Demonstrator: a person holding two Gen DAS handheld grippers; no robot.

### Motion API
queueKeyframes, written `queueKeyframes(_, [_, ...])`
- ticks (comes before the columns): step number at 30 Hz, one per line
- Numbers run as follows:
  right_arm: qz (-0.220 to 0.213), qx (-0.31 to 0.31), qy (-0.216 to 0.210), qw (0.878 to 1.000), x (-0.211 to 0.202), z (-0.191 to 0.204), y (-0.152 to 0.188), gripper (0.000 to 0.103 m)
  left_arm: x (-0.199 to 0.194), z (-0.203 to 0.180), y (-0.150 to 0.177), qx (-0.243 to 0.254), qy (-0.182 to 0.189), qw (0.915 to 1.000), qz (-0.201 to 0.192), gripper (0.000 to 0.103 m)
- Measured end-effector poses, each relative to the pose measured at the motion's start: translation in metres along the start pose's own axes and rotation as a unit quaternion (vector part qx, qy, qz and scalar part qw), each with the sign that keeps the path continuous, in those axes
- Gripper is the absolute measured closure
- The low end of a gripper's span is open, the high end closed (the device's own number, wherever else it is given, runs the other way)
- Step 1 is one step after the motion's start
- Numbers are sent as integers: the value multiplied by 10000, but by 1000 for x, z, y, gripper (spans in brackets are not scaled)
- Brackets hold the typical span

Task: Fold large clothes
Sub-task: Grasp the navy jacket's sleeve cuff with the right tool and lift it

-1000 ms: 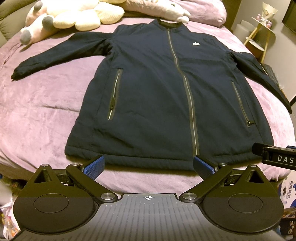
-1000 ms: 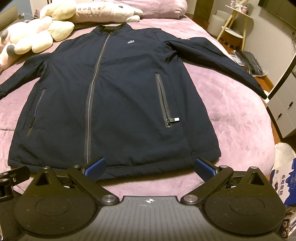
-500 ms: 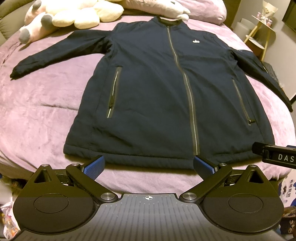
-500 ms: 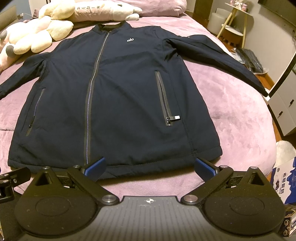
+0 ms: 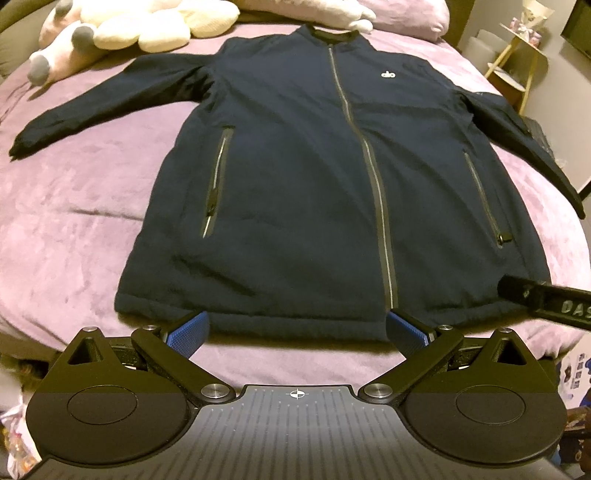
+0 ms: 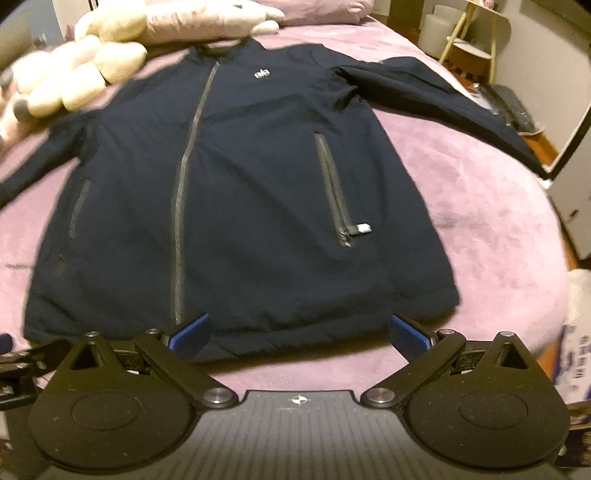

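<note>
Both my grippers, left point(image 5: 297, 328) and right point(image 6: 299, 330), now nearer the jacket point(image 5: 314, 192) hem, jaws wide, empty: folding not begun, grasp pending.

A dark navy zip-front jacket point(image 5: 295, 177) lies flat on the purple plush bedspread point(image 5: 74, 229), sleeves spread sideways; cream plush toys point(image 5: 147, 26) sit behind its collar.

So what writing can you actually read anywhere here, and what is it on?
"alo": white logo on the dark navy zip-up jacket chest.
"DAS": on the black right tool, cut off at the picture edge.
Print on the blue-and-white box: too blurred to read.
</note>
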State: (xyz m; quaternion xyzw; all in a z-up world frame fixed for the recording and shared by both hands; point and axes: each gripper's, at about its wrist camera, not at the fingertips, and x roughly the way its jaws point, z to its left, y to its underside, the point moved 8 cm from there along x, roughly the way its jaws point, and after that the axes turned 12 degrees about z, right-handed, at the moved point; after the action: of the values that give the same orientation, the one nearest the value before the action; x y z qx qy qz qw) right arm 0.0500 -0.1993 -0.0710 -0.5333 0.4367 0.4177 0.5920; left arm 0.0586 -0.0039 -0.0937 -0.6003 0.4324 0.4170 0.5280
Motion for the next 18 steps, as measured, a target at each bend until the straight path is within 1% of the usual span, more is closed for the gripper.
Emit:
queueKeyframes(2, [-333,107,-416,9985,-3,-3,-6,1,1,-2,-8,0,96,9998,-146,0])
queueKeyframes(3, [-628,171,-677,9956,-5,-6,-10,1,2,-2,-13,-4,172,9995,-249,0])
queueKeyframes(5, [-1204,296,-1299,9837,-9,-16,-19,1,6,-2,-27,-9,332,9985,-427,0])
queueKeyframes(6, [-1363,425,-1502,9783,-9,-25,-26,1,9,-4,-34,-4,347,9984,-452,0])
queueKeyframes(8, [-1488,772,-1804,9692,-3,-49,-42,1,18,-5,-51,8,293,9984,-473,0])
queueKeyframes(9, [-1547,1053,-1951,9628,0,-67,-53,1,22,-6,-60,11,268,9984,-497,0])
queueKeyframes(11, [-1716,1749,-2031,9480,9,-110,-74,1,31,-9,-81,-12,238,9981,-571,0])
queueKeyframes(12, [-1862,2142,-2036,9370,13,-135,-85,1,35,-10,-92,-31,216,9978,-630,0])
queueKeyframes(14, [-2190,2922,-2005,9091,24,-191,-104,1,44,-12,-115,-98,178,9966,-799,0])
queueKeyframes(17, [-2390,3949,-2014,8639,49,-269,-127,3,62,-12,-152,-193,100,9947,-1001,0])
queueKeyframes(18, [-2472,4247,-2090,8455,60,-294,-134,11,69,-12,-163,-241,77,9944,-1027,0])
